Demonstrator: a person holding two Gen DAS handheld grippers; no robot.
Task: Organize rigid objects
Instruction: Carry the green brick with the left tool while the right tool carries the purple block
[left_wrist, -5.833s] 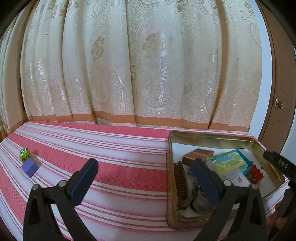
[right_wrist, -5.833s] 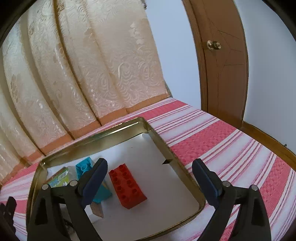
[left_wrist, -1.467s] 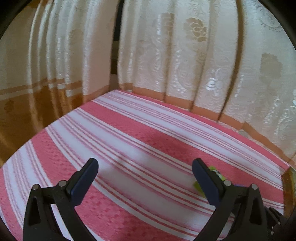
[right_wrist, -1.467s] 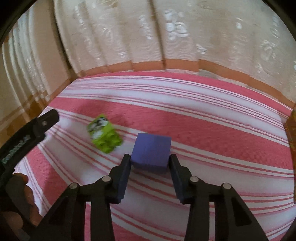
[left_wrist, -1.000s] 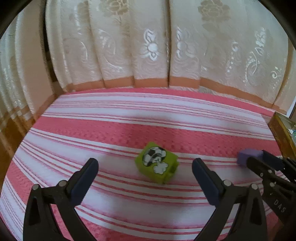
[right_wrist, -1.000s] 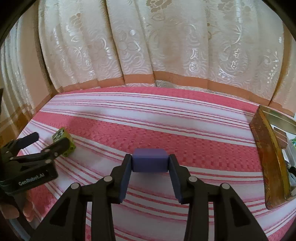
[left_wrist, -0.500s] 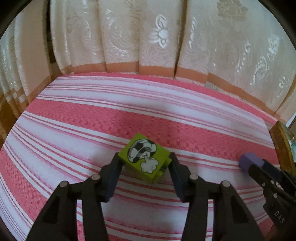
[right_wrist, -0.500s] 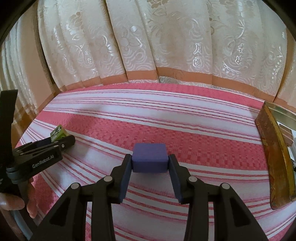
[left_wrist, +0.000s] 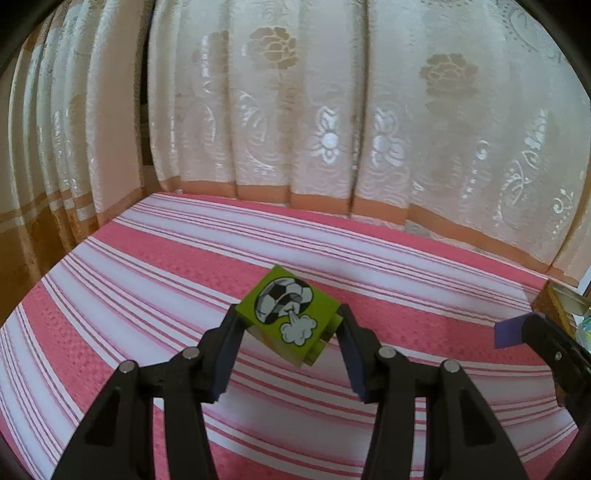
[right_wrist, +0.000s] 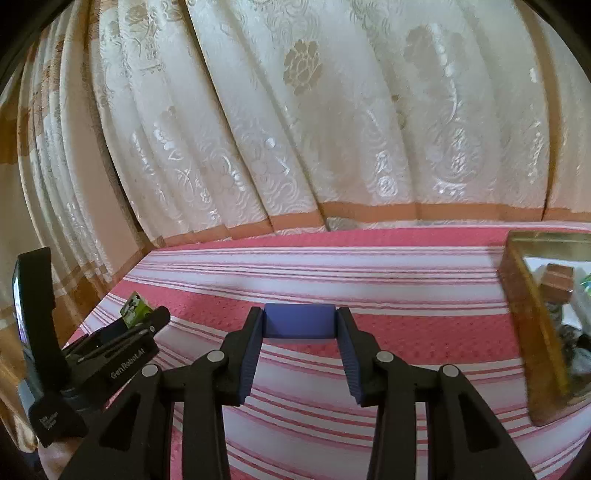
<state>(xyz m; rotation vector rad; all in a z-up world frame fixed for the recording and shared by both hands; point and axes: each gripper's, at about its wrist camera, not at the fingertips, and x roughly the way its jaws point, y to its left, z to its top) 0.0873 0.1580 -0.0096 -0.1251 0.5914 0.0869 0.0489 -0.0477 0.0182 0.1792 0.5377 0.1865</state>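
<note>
A lime-green toy brick (left_wrist: 290, 317) with a football picture hangs tilted above the striped cloth, my left gripper (left_wrist: 290, 321) shut on its two sides. The same green brick (right_wrist: 136, 303) peeks out beyond the left gripper body at the left of the right wrist view. A purple-blue cube (right_wrist: 299, 320) sits between the pads of my right gripper (right_wrist: 299, 326), which is shut on it, lifted off the cloth. That purple cube (left_wrist: 509, 331) shows at the right edge of the left wrist view. A gold tin tray (right_wrist: 532, 314) lies to the right.
A red-and-white striped cloth (right_wrist: 369, 273) covers the surface. Cream patterned curtains (left_wrist: 332, 110) hang close behind its far edge. The tin tray holds a brown box (right_wrist: 557, 282) and several small items. A hand holds the left gripper at the lower left.
My left gripper closed on the green brick and raised it off the cloth, tilting it. My right gripper carried the purple cube up and towards the tray, which now shows larger at right.
</note>
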